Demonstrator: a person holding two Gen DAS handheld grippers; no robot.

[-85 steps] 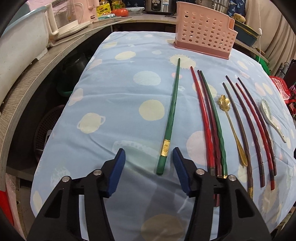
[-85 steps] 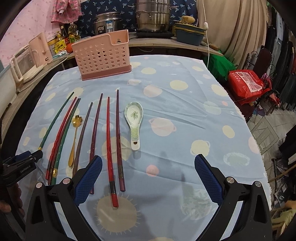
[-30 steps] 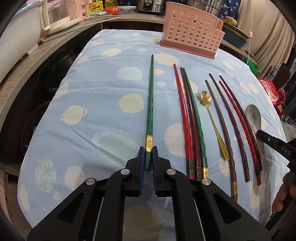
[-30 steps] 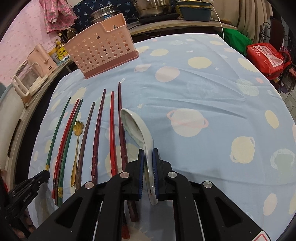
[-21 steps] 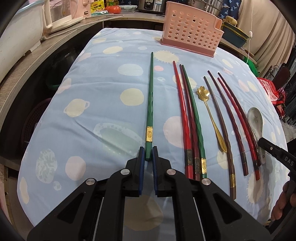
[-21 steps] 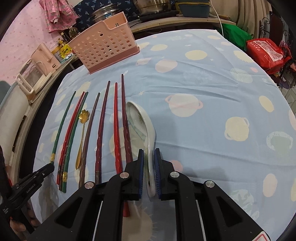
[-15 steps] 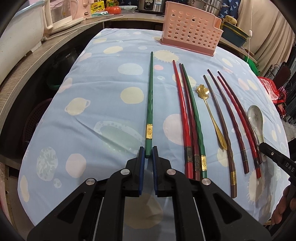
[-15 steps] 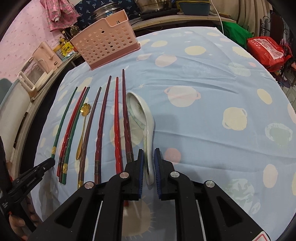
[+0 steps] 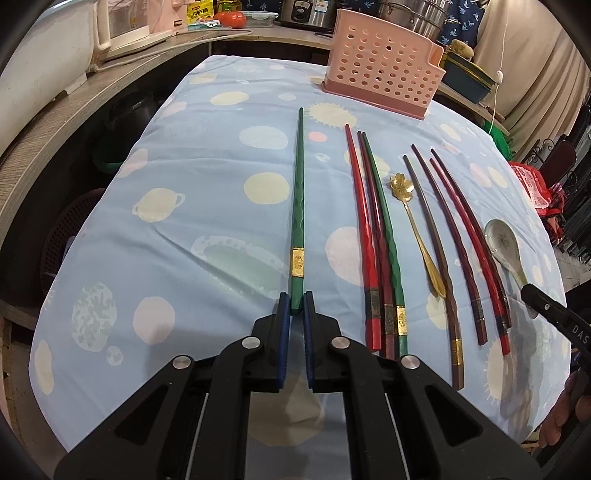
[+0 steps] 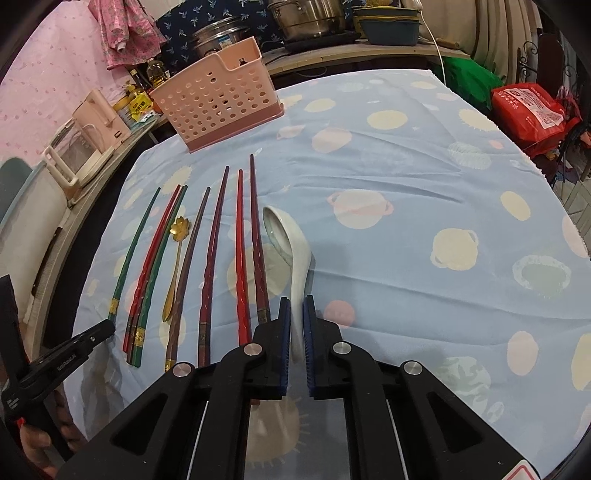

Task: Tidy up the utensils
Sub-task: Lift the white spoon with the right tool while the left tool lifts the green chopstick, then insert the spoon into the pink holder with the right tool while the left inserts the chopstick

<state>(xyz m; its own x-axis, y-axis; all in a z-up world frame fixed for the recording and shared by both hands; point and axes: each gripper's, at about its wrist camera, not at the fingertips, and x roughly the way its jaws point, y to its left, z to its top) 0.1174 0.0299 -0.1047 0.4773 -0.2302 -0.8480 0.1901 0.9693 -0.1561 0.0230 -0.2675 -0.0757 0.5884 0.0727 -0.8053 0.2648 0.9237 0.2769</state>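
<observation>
My left gripper (image 9: 296,306) is shut on the near end of a green chopstick (image 9: 299,199), which points away toward the pink perforated utensil basket (image 9: 380,61). My right gripper (image 10: 296,314) is shut on the handle of a white ceramic spoon (image 10: 286,240), its bowl tilted on edge. Between them lie several red, green and brown chopsticks (image 9: 373,229) and a gold flower spoon (image 9: 400,186) in a row on the blue planet-print tablecloth (image 9: 207,221). The basket also shows in the right wrist view (image 10: 216,99), at the far left of the table.
A counter with a kettle (image 10: 88,144), bottles and steel pots (image 10: 306,14) runs behind and left of the table. A red bag (image 10: 532,110) and chairs stand off the right edge. The table's left edge drops to a dark gap (image 9: 74,177).
Both grippers closed, the left on the green chopstick, the right on the white spoon. Over the last second the spoon has tilted on edge and both views have shifted slightly.
</observation>
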